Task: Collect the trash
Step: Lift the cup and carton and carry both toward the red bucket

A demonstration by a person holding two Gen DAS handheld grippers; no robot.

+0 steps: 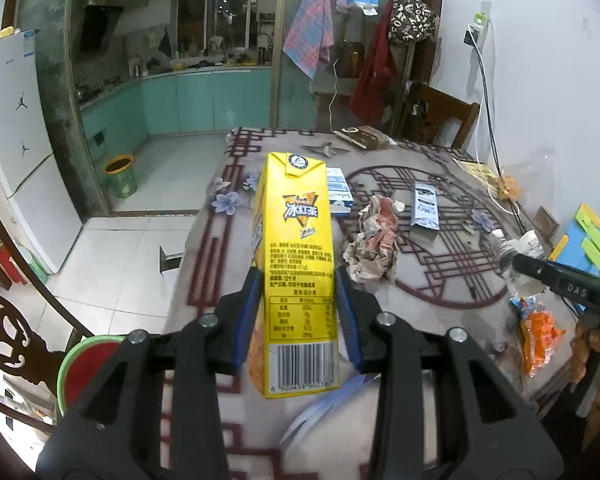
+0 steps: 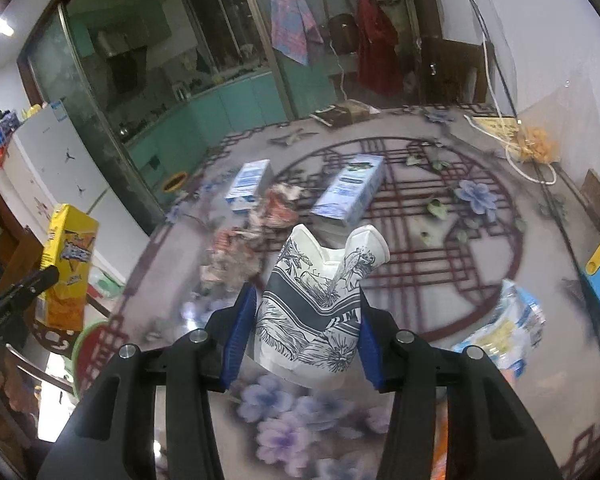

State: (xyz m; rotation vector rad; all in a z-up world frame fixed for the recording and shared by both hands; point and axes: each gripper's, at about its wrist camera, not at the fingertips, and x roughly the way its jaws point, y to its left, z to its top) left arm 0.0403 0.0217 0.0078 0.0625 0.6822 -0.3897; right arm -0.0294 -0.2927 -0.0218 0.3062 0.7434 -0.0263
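My left gripper is shut on a yellow iced-tea carton and holds it upright above the table's left edge; the carton also shows at the left of the right wrist view. My right gripper is shut on a crushed white paper cup with dark floral print, held over the table. Crumpled paper lies mid-table, also seen in the right wrist view. Two blue-white cartons lie beyond it.
A red basin with a green rim sits below the table's left edge. An orange wrapper and a plastic bottle lie at the right. A blue-yellow wrapper lies right. A chair stands at the far side. The patterned tablecloth covers the table.
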